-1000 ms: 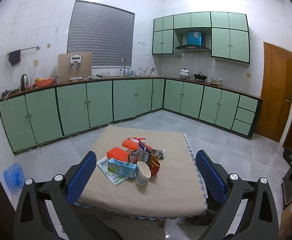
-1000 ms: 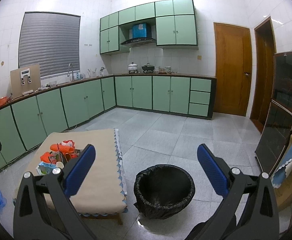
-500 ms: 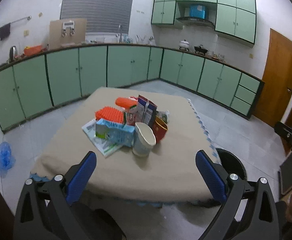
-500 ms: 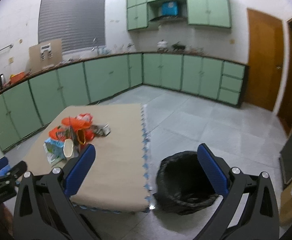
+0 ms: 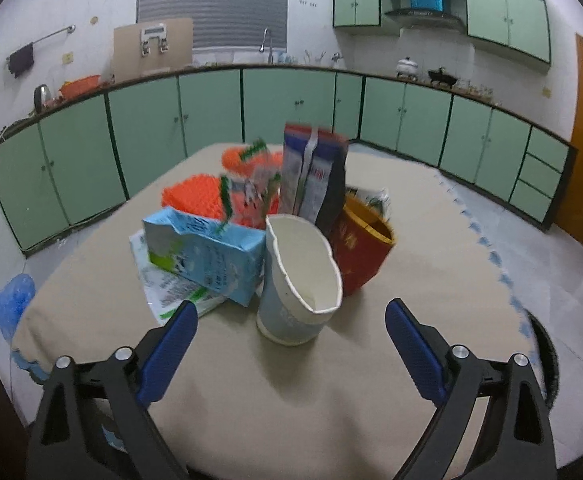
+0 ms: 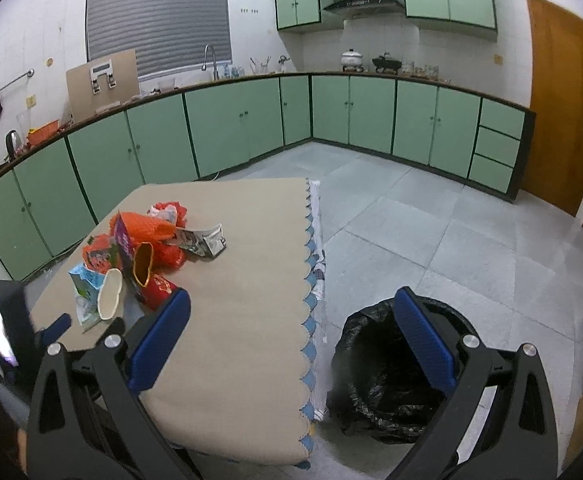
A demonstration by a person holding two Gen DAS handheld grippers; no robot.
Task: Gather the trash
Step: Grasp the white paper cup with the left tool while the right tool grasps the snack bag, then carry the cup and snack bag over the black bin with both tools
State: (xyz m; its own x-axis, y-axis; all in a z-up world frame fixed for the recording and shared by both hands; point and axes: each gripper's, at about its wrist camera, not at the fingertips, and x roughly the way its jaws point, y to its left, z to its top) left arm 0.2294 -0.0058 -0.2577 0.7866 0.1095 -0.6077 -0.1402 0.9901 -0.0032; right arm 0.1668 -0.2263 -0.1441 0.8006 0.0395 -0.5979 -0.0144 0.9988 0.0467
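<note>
Both tongs are spread wide and hold nothing. I have the left gripper point(image 5: 291, 320) low over the table point(image 5: 431, 280), pointed at the pile, with the white cup point(image 5: 299, 276) sitting between its fingers' line of reach but not touched. That cup is the nearest piece, upright, its rim dented, so I judge it the easiest first pick: a wide opening suits its width.

The trash is bunched at mid-table: blue carton point(image 5: 207, 248) lying on a paper sheet point(image 5: 163, 284), just beside the cup; red cup point(image 5: 361, 248) leaning against the white one from behind; a tall bag point(image 5: 311, 172) and orange mesh point(image 5: 195, 196) further back. Packed this tight, closing on one piece may nudge its neighbours.

The right gripper point(image 6: 291, 340) hangs over the table edge, the bin point(image 6: 375, 376) with its black liner just beside the table on the floor. I judge it parked there, near the drop point. Collection has not begun.
</note>
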